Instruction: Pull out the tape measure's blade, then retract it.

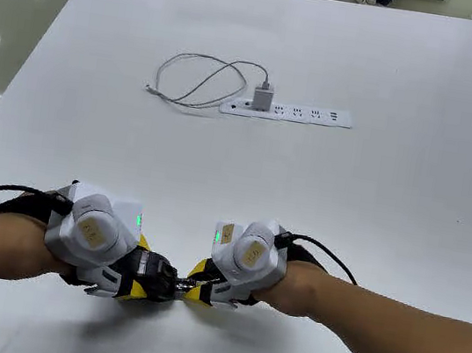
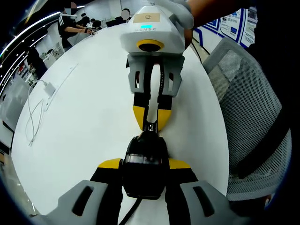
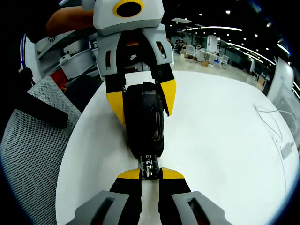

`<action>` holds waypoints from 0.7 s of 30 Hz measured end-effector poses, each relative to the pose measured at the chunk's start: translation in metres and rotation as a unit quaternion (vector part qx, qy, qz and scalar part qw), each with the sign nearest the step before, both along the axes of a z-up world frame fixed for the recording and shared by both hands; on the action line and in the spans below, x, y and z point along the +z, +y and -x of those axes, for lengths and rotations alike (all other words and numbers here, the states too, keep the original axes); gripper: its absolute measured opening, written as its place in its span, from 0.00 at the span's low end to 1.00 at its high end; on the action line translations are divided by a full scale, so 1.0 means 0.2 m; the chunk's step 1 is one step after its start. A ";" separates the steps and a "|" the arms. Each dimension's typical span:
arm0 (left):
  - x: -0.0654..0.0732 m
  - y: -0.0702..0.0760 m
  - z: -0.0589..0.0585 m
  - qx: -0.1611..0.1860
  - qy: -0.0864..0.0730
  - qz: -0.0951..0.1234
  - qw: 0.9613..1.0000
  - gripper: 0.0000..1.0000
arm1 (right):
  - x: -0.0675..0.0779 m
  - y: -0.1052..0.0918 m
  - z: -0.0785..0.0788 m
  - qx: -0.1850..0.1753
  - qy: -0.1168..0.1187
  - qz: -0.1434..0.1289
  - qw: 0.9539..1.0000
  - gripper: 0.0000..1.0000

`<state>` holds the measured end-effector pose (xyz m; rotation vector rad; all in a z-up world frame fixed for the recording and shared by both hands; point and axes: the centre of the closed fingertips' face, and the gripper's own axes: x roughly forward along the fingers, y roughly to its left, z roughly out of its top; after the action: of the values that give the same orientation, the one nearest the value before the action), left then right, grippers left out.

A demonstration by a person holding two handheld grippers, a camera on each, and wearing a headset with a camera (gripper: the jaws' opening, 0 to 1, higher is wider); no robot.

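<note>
A black tape measure (image 1: 159, 273) lies just above the white table (image 1: 375, 197), near its front edge. My left gripper (image 1: 141, 267) is shut on its body; in the left gripper view the case (image 2: 145, 161) sits between my yellow fingertips (image 2: 110, 164). My right gripper (image 1: 198, 284) faces it from the right and is shut on the blade's end. In the right gripper view a short piece of black numbered blade (image 3: 150, 165) shows between the case (image 3: 145, 117) and my right gripper (image 3: 150, 175). The two grippers stand almost tip to tip.
A white power strip (image 1: 286, 111) with a plugged-in charger (image 1: 263, 99) and a looped white cable (image 1: 199, 80) lies mid-table, well beyond the grippers. A grey mesh chair (image 2: 248, 108) stands by the table's near edge.
</note>
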<state>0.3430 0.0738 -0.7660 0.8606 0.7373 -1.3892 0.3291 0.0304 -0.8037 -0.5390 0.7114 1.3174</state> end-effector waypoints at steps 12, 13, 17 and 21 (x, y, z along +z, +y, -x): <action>0.00 0.00 0.00 -0.007 -0.008 0.006 1.000 0.29 | -0.01 -0.04 0.00 -0.005 -0.002 0.004 1.000 0.08; 0.00 0.00 0.00 -0.005 -0.008 0.007 1.000 0.29 | -0.01 -0.05 0.00 -0.004 -0.003 0.005 1.000 0.08; 0.00 0.00 0.00 -0.005 -0.005 0.004 1.000 0.29 | -0.01 -0.07 0.00 -0.006 -0.002 0.007 1.000 0.08; 0.00 0.00 0.00 -0.008 -0.003 0.001 1.000 0.29 | -0.01 -0.10 0.01 -0.008 -0.002 0.010 1.000 0.08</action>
<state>0.3426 0.0743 -0.7668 0.8707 0.7265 -1.4006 0.3278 0.0110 -0.8057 -0.5516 0.7244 1.2958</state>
